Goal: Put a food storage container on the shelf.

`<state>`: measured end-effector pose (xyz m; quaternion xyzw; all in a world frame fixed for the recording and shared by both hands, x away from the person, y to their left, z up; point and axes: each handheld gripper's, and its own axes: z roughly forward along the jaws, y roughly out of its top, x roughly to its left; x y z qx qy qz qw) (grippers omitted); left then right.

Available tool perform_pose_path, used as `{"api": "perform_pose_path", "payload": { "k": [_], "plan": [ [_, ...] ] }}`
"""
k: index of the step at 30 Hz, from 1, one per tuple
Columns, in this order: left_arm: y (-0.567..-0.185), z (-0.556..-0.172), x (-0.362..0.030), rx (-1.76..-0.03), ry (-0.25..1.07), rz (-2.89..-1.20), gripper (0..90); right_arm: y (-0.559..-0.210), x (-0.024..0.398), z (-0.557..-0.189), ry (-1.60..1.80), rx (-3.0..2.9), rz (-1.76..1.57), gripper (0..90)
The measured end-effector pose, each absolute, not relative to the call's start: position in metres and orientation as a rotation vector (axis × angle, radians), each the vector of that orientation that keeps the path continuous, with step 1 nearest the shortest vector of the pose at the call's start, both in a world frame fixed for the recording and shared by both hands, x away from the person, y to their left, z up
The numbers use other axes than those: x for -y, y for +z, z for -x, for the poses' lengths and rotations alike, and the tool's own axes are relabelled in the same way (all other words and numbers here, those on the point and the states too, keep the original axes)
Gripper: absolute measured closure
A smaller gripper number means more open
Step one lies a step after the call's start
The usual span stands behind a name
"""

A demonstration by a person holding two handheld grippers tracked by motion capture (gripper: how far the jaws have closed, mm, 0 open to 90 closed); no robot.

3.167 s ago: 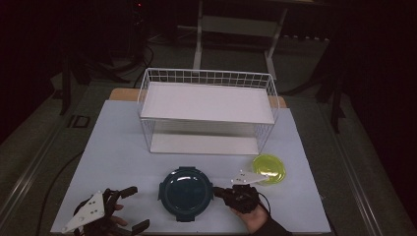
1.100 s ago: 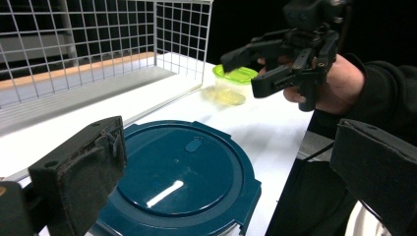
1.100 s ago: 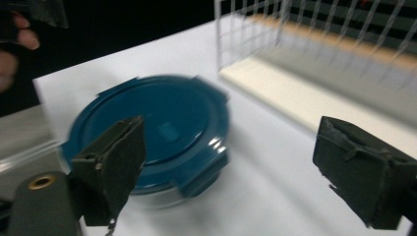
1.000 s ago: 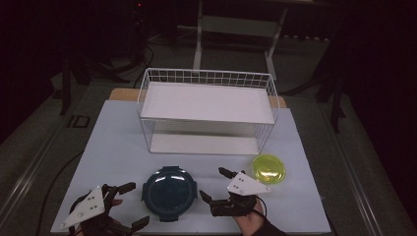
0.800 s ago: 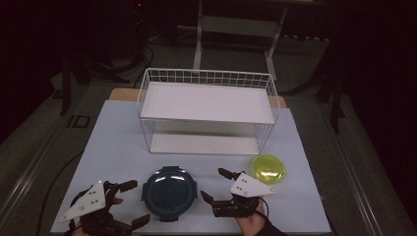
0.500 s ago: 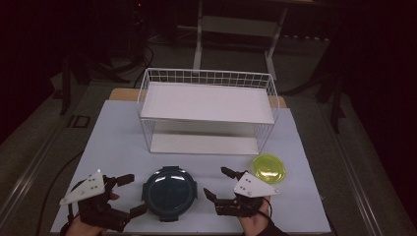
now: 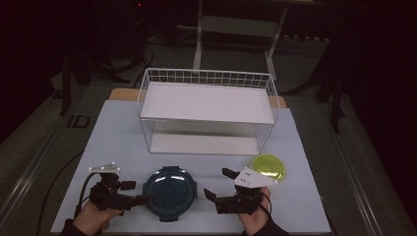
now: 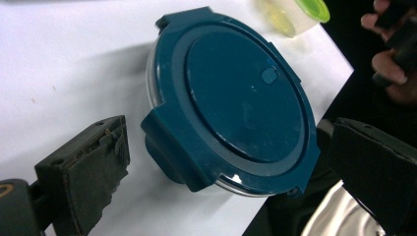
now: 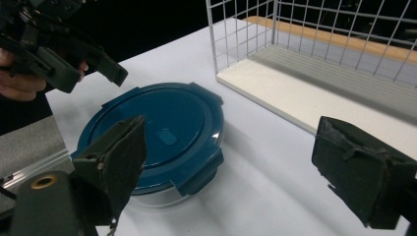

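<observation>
A round container with a dark blue clip lid is seen standing on the white desk, near its front edge and between the two tools. The left tool is held just to the left of the container, its jaws spread wide on either side of the lid's near-left rim; in the left tool's own view one lid clip lies between the pads, and no pad is seen pressing on it. The right tool is held to the right of the container, a little apart from it, with its jaws spread and nothing between them; they have just been opening further. A white wire basket is set farther back at the middle of the desk. A small yellow-green lidded dish is placed at the near right, just behind the right tool.
</observation>
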<state>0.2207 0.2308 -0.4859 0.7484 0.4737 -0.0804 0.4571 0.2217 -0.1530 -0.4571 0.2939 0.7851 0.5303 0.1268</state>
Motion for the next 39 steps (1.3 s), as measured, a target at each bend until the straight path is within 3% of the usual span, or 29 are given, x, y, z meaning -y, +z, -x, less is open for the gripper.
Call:
{"api": "perform_pose_path", "payload": {
  "k": [6, 20, 33, 39],
  "plan": [
    [-0.499, -0.233, -0.236, -1.26, -0.304, -1.789, 6.5, -0.461, 0.147, -0.222, 1.537, -2.293, -0.905, 10.9],
    [-0.522, -0.246, -0.247, -1.403, -0.518, -1.645, 45.7, -0.469, 0.14, -0.227, 1.533, -2.38, -0.965, 13.6],
    [-0.528, -0.253, -0.248, -1.374, -0.65, -1.641, 51.3, -0.471, 0.14, -0.227, 1.52, -2.388, -0.99, 15.2],
    [-0.531, -0.252, -0.25, -1.337, -0.653, -1.629, 52.3, -0.476, 0.14, -0.229, 1.528, -2.431, -1.053, 21.0]
  ]
}}
